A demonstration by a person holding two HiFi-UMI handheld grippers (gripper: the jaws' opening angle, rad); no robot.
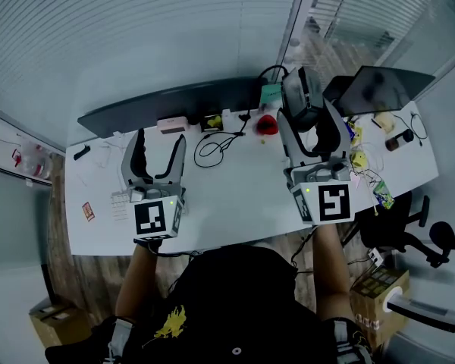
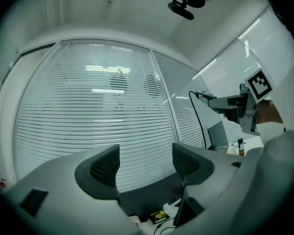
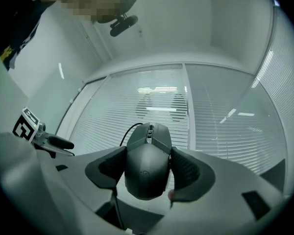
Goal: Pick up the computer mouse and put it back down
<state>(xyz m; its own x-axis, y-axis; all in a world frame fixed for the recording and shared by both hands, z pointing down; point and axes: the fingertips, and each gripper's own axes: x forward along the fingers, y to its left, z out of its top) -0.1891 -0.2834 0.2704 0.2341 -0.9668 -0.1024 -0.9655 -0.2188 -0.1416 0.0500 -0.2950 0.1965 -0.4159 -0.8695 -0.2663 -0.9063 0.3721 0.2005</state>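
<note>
Now: right tool (image 1: 305,111) clamps the computer mouse (image 3: 148,160) by its flanks, raised well above the worktop (image 1: 235,196), cable (image 3: 126,132) trailing. Left tool (image 2: 146,163) gapes, empty. To set down well — lower it level, land it flat, let go only once it rests.

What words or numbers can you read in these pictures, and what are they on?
No text can be read anywhere.
computer mouse: faint logo mark, too dim to read.
cardboard box: print too small.
red card: too small.
left marker cube, right marker cube: square patterns, not words.
</note>
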